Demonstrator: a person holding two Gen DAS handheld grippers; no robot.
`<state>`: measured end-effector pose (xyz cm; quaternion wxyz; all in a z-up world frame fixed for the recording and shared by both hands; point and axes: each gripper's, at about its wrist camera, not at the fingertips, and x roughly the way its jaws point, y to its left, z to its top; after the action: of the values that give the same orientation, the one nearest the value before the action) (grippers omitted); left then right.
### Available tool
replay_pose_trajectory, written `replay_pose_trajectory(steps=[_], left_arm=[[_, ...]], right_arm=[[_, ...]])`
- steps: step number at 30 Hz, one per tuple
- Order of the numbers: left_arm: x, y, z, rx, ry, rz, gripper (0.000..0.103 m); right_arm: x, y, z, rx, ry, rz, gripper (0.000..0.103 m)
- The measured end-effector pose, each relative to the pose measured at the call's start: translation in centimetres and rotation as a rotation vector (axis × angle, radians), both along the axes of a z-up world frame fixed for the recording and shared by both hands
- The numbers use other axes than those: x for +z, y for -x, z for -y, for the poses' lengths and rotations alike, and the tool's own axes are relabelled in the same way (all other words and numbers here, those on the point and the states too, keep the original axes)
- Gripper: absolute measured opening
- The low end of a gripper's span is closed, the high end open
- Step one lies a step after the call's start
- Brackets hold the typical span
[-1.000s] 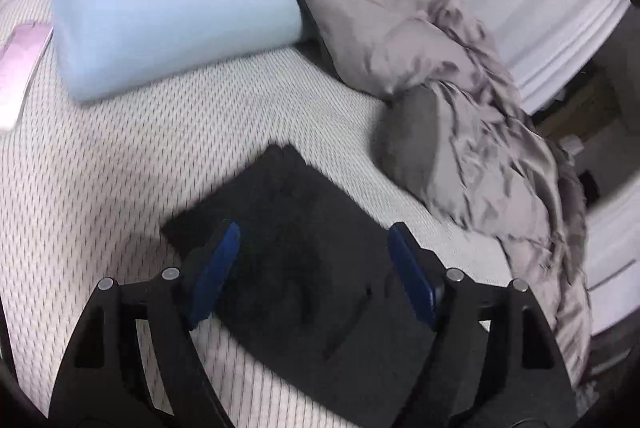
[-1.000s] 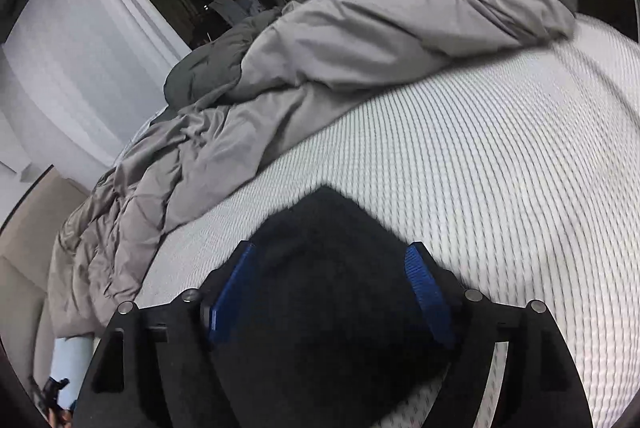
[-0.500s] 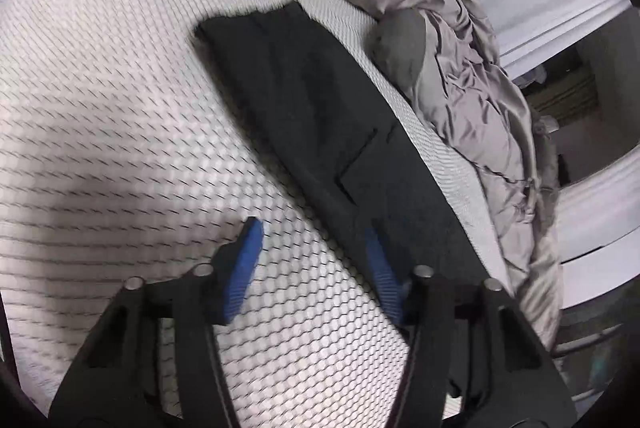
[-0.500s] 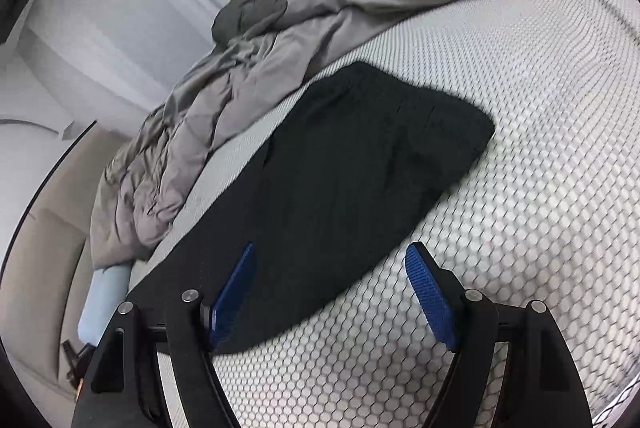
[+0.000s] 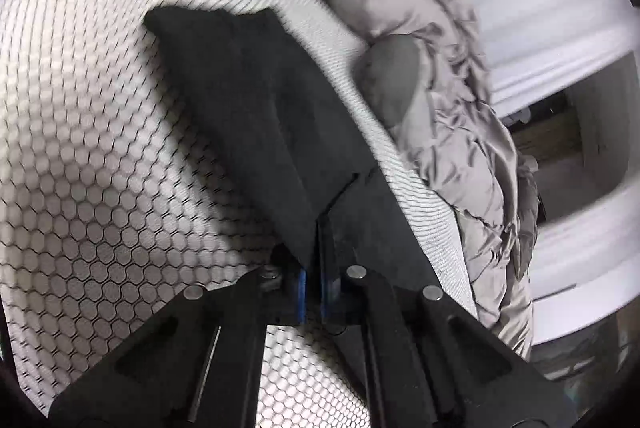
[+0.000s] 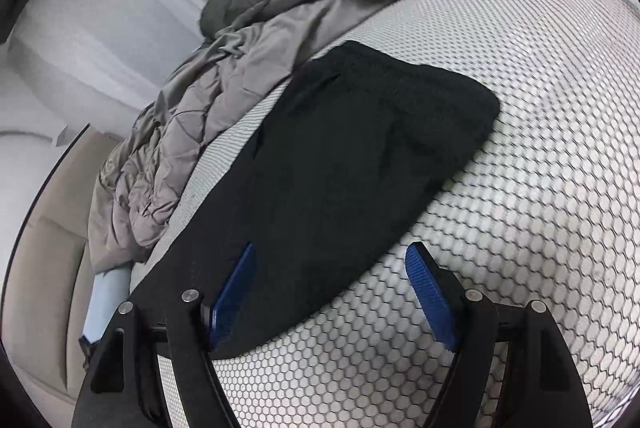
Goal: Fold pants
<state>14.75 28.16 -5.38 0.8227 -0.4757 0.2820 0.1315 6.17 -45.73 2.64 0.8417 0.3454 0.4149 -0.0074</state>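
I have the black pants (image 5: 256, 115) lying flat on the bed (image 5: 92, 163), on its honeycomb-patterned cover, already doubled lengthwise into a long strip that runs beside the crumpled grey duvet (image 5: 460, 131). My left tongs (image 5: 314, 288) are pinched together on the near edge of the cloth, at the corner where a folded layer ends. My right tongs (image 6: 332, 292) stand wide, empty, with one blade over the fabric and the other over bare cover, so the pants' edge sits between them, not gripped. The fabric looks soft, limp and fairly thick, like knit or fleece; I judge it light, not slippery, and nothing to break. It will sag and drag, so I'd take it at two corners of the same end, through all layers, and lift both together to carry that end over to the ribbed waistband (image 6: 432, 87) at the far end.
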Motion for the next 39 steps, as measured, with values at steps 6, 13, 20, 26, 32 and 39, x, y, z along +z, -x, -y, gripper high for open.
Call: replay_pose_trajectory(steps=[6, 13, 20, 26, 32, 39], left_arm=[[0.0, -0.6, 0.7, -0.022, -0.064, -0.051, 0.002], [1.3, 1.4, 1.3, -0.068, -0.141, -0.055, 0.002], [3.5, 8.3, 1.3, -0.112, -0.237, -0.053, 0.002], [2.4, 14.8, 0.8, -0.099, -0.285, -0.093, 0.005], [2.1, 17.7, -1.0, -0.015, -0.292, -0.120, 0.037], [6.1, 19.3, 0.5, 0.017, -0.388, -0.045, 0.081]], right_arm=[[-2.4, -0.2, 2.3, -0.041, -0.109, -0.017, 0.078], [-4.5, -2.3, 4.9, -0.198, -0.204, 0.060, 0.019], [-0.6, 3.9, 4.2, -0.162, -0.161, 0.148, 0.001], [-1.8, 10.9, 3.1, -0.096, -0.134, 0.102, 0.003], [-0.5, 11.8, 3.3, -0.098, -0.031, 0.105, 0.040], [2.9, 12.4, 5.9, -0.236, 0.125, 0.168, 0.067]])
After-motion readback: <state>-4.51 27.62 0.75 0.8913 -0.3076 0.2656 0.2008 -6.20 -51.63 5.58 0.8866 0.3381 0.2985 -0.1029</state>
